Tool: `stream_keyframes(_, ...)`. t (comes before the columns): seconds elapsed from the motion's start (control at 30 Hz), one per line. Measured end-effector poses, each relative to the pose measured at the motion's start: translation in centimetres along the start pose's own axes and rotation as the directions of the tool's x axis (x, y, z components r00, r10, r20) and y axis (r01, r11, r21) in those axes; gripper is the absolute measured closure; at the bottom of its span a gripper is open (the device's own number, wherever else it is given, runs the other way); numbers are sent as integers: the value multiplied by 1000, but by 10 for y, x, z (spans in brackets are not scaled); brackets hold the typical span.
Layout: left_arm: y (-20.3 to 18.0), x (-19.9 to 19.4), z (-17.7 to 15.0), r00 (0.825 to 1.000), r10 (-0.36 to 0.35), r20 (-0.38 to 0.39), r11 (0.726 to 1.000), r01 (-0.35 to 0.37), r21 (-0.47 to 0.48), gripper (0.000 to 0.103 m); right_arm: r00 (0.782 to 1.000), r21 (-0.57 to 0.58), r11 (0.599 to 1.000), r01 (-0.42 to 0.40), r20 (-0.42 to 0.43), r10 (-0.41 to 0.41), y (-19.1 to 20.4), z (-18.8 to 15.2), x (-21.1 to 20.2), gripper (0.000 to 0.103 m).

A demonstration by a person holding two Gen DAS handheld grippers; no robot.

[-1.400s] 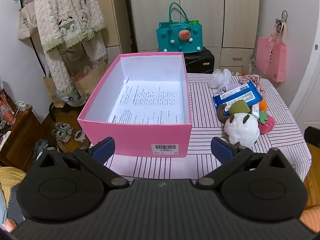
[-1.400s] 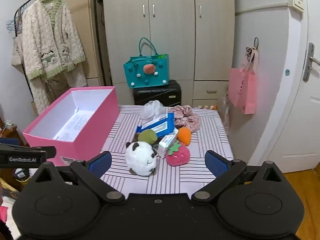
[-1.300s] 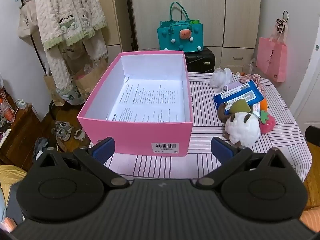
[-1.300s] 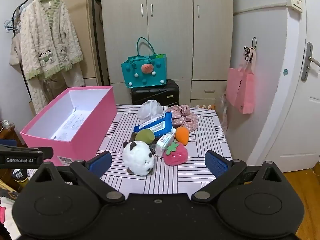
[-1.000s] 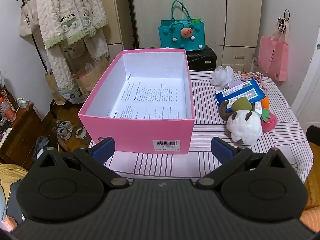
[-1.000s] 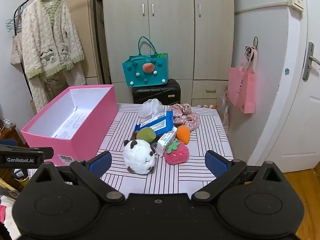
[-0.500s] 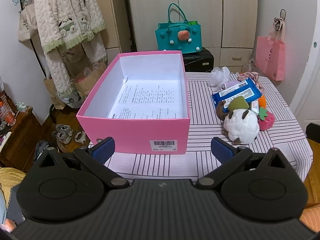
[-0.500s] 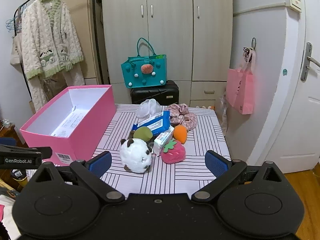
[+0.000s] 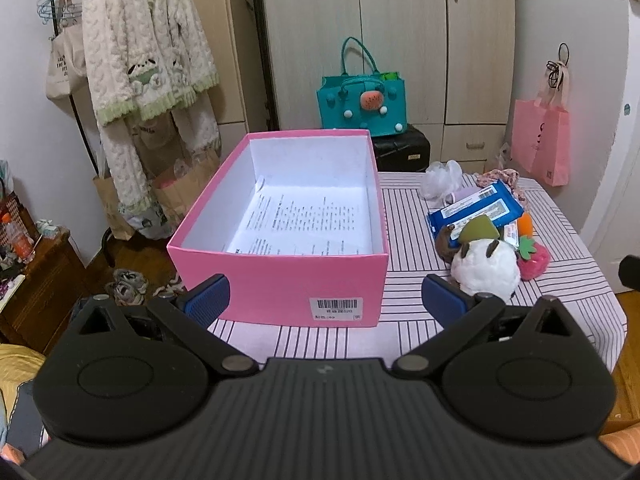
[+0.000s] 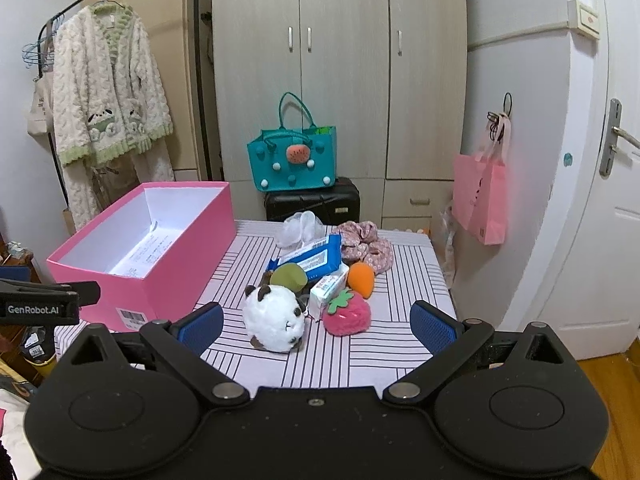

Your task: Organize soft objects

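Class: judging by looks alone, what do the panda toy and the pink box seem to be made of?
Panda toy: probably plush fabric, matte; its white surface looks fuzzy and rounded. Pink box: likely cardboard, smooth finish; thin, straight walls, white inside, barcode sticker on one end.

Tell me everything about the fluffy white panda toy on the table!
The panda toy is a round, fluffy white plush with small dark ears and dark patches on its face. It lies on the striped tablecloth near the table's front edge, face toward the right gripper's camera. A green-and-brown plush sits right behind it and a pink strawberry plush lies close beside it; whether they touch is unclear. Neither gripper touches it.
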State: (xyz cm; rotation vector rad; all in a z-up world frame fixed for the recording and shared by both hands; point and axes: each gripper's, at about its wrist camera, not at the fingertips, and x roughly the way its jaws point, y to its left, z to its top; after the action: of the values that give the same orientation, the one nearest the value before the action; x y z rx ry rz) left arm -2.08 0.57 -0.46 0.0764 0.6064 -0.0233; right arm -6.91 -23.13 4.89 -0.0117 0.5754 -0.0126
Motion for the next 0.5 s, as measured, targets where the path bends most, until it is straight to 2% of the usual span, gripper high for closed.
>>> stream_keyframes(0.17, -1, -5, -6, 1000, 7, 27, 1000, -7, 1, 0, 1000, -10, 1000, -6, 21, 7, 2, -2, -5, 2)
stream_keyframes(0.5, -1, 1, -15, 1000, 11, 27, 1000, -11, 7, 0, 1000, -34, 999, 8, 21, -7, 7, -9, -3, 2)
